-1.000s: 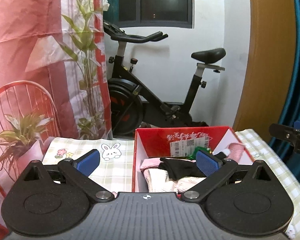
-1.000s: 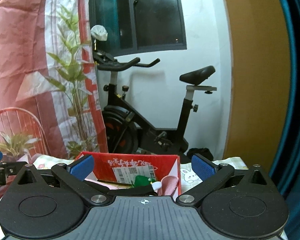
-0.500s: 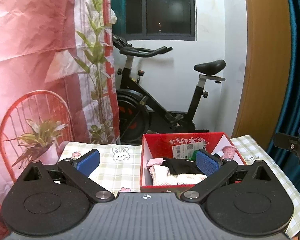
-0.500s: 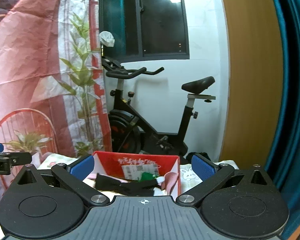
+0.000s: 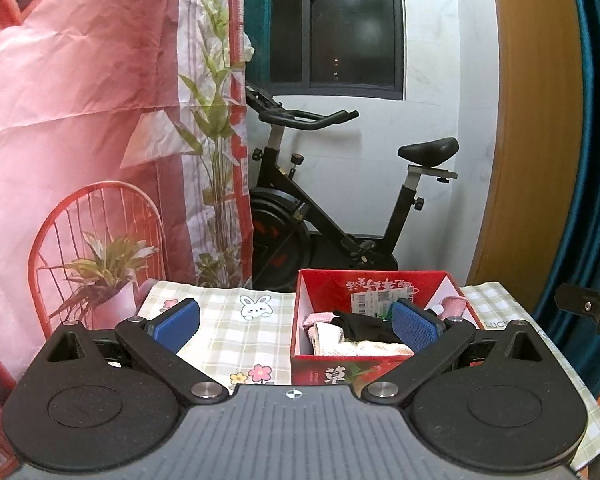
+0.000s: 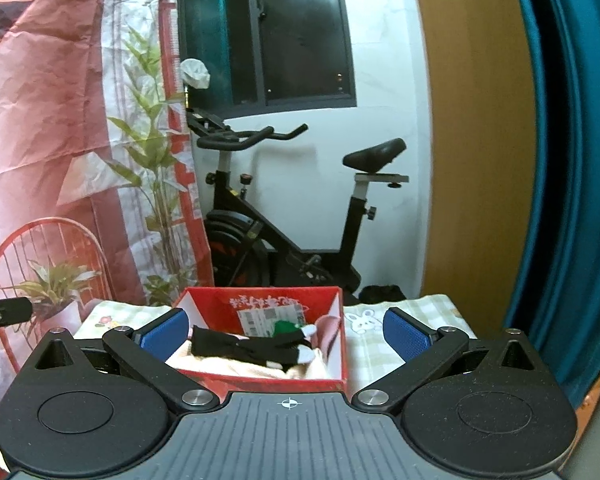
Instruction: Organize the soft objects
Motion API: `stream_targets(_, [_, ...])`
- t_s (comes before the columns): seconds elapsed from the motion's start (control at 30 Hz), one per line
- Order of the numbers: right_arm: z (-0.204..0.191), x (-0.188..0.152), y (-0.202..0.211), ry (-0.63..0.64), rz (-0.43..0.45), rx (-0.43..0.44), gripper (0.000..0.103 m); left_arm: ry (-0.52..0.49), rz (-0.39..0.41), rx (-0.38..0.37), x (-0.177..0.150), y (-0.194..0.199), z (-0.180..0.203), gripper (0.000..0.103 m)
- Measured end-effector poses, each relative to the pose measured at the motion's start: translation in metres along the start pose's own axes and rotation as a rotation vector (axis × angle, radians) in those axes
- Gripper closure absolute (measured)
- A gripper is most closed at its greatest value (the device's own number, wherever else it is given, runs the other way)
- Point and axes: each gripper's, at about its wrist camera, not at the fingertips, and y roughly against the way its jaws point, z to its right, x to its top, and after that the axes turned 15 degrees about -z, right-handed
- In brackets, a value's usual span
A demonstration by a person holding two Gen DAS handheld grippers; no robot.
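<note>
1. Left wrist view: the left gripper is held above the desk, jaws spread wide and empty.
2. Right wrist view: the right gripper is likewise wide open, empty.
3. Soft objects are piled inside the red box on the desk.

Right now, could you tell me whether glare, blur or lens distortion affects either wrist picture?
Left wrist view: sharp, ceiling light glares in the window, and the wooden panel bows from the fisheye. Right wrist view: slightly softer, with similar window glare, the blue curtain curves strongly, and the red box stays clear.
</note>
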Motion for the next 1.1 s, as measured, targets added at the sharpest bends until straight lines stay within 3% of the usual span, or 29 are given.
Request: stream_targets(1.1, [-0.0005, -0.0001, 0.0044, 0.027, -0.002, -0.019, 0.0, 0.025, -0.029, -0.027, -0.0028, -0.0051, -0.0039, 0.0])
